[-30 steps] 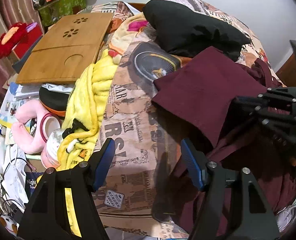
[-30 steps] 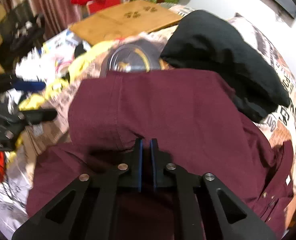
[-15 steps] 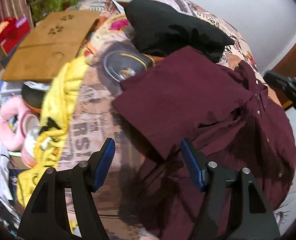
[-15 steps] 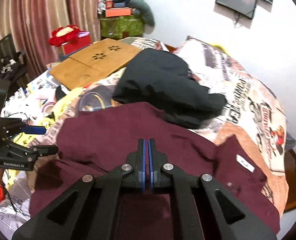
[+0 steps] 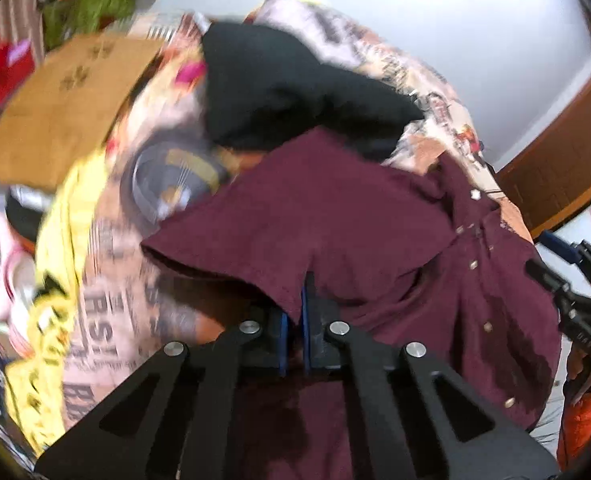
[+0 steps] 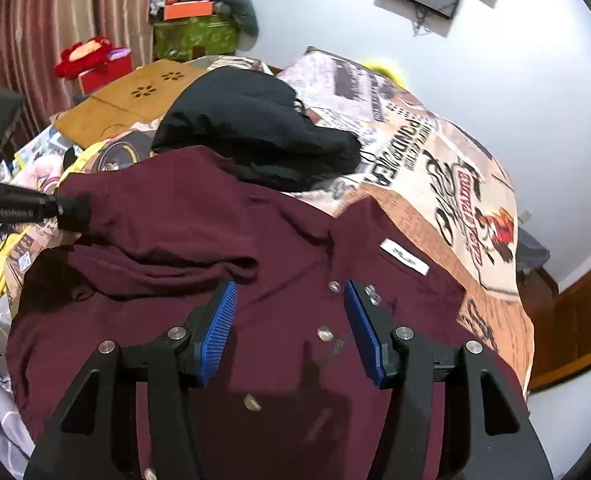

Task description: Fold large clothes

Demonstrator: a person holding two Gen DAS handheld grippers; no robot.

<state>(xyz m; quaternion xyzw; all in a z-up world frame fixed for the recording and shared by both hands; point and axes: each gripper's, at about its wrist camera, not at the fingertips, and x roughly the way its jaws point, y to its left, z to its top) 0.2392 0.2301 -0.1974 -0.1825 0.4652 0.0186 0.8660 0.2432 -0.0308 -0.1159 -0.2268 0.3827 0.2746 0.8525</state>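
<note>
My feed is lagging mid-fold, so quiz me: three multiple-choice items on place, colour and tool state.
1. The black garment lies:
A) beyond the shirt
B) under the wooden board
C) on the floor

2. The shirt being folded is:
A) yellow
B) maroon
C) green

3. The left tool is:
A) wide open over the bedspread
B) out of view
C) shut on a shirt fold

A: it lies past the shirt's far edge.
B: maroon cloth fills both views.
C: its pads pinch maroon cloth; the right tool is opening, empty.
</note>
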